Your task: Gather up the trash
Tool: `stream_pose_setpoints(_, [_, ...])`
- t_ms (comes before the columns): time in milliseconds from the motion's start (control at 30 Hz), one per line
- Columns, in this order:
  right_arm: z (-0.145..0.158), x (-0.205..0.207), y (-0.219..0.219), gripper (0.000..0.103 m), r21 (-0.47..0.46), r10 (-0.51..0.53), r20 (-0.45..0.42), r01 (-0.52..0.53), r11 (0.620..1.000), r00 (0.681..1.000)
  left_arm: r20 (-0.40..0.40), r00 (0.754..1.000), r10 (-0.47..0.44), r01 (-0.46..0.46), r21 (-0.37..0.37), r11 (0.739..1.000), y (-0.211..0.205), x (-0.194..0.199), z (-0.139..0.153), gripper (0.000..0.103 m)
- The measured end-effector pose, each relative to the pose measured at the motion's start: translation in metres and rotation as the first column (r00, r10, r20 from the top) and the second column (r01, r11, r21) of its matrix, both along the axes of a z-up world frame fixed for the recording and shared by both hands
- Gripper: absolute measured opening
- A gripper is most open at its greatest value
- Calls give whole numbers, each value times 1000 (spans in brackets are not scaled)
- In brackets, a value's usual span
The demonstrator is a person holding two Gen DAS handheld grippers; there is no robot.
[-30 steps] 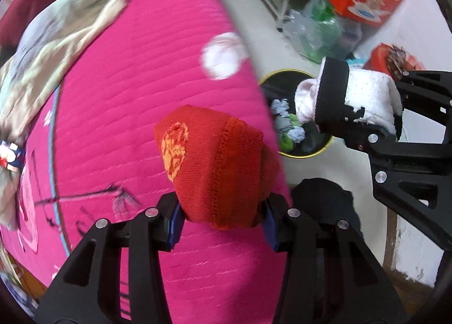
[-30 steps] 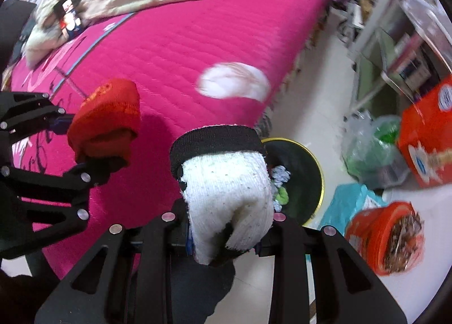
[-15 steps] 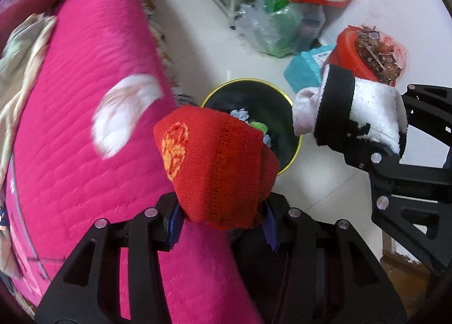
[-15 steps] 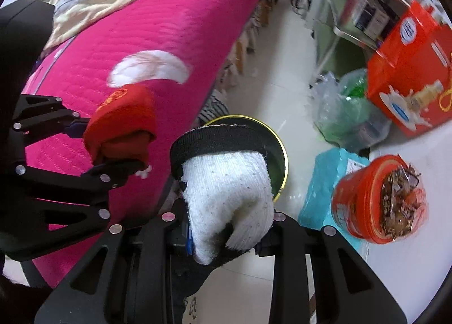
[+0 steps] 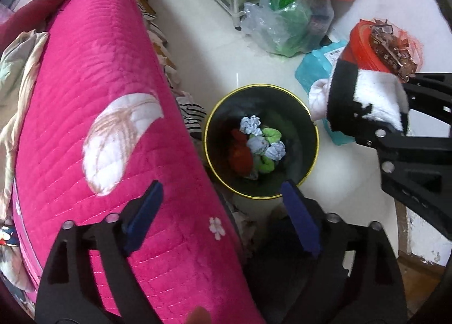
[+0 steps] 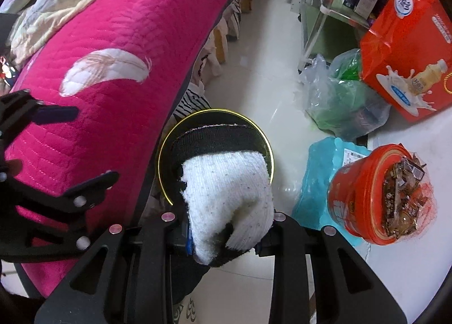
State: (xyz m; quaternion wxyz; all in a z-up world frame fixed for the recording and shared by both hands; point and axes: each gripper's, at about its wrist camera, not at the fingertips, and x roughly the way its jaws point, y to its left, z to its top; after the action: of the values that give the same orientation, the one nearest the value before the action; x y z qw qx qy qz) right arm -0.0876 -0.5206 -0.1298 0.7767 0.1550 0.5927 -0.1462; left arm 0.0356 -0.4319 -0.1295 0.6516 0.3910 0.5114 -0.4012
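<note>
A black bin with a yellow rim (image 5: 293, 115) stands on the white floor beside the pink bed. Inside it lie crumpled paper balls, green scraps and a red sock (image 5: 240, 151). My left gripper (image 5: 221, 185) hangs above the bin's near edge, its jaws opening with nothing between the blue pads. My right gripper (image 6: 226, 228) is shut on a white sock with a black cuff (image 6: 226, 182), held over the bin (image 6: 163, 160). In the left wrist view that sock (image 5: 375, 92) sits just right of the bin. The left gripper (image 6: 76, 146) shows at the left of the right wrist view.
The pink quilted bed (image 5: 99, 98) borders the bin on the left, with bedding piled at its far end. On the floor to the right are a red tub of wrappers (image 6: 378, 194), a teal packet (image 6: 319, 168), a clear plastic bag (image 6: 339, 98), a red carton (image 6: 409, 41) and a shelf.
Both grippers swung from over the bed to over the bin. The left jaws opened and the red sock dropped into the bin. The right gripper still holds the white sock.
</note>
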Motion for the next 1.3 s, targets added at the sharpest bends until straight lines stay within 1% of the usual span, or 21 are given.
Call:
stream_pose_setpoints(33, [-5,3,0,29,5,7,-8,-7,1000,1000,-3,1000,2,-2,-6,1000,2,1,1,90])
stream_pose_setpoints(67, [-8,6,-1,32,3,11,-17,-11,1000,1000,-8,1000,2,-2,-10,1000,5,3,2,90])
stream_pose_setpoints(133, [-14,11,-1,43,-11,10,-29,-10,1000,1000,-12,1000,7,-7,-12,1000,9,3,3,90])
stream_pose_setpoints(167, [-16,12,-2,53,-8,11,-33,-12,1000,999,-9,1000,6,-6,-14,1000,10,2,3,91])
stream_pose_setpoints(200, [-20,14,-2,57,-5,14,-40,-14,1000,999,-7,1000,5,-5,-13,1000,11,1,3,93])
stream_pose_setpoints(300, [-24,17,-1,63,-9,18,-49,-18,1000,999,-9,1000,15,-15,-17,1000,17,-2,3,94])
stream_pose_setpoints(333, [-25,17,-1,66,-11,20,-53,-20,1000,998,-16,1000,20,-20,-18,1000,19,-2,3,94])
stream_pose_setpoints(367, [-25,16,-1,71,-18,18,-55,-19,1000,998,-24,999,25,-25,-20,999,21,-2,3,94])
stream_pose_setpoints(433, [-24,14,1,72,-35,22,-57,-24,999,998,-46,998,43,-44,-20,999,24,-2,2,94])
stream_pose_setpoints(500, [-20,10,4,81,-45,28,-58,-31,998,998,-57,997,49,-50,-20,999,26,-4,2,94])
stream_pose_setpoints(600, [-15,4,10,83,-75,34,-55,-38,996,998,-55,997,50,-51,-25,998,27,-10,3,94])
stream_pose_setpoints(667, [-13,-2,13,87,-79,34,-58,-38,996,998,-61,997,52,-53,-23,998,27,-14,3,94])
stream_pose_setpoints(800, [-10,-12,17,87,-98,27,-59,-32,995,998,-60,997,49,-51,-22,998,27,-21,3,94])
stream_pose_setpoints(1033, [-7,-23,17,88,-96,10,-53,-15,995,999,-55,997,61,-62,-7,998,27,-30,-1,94])
stream_pose_setpoints(1300, [-5,-31,16,89,-92,-3,-39,-1,996,999,-50,997,54,-54,-4,999,27,-38,-1,94])
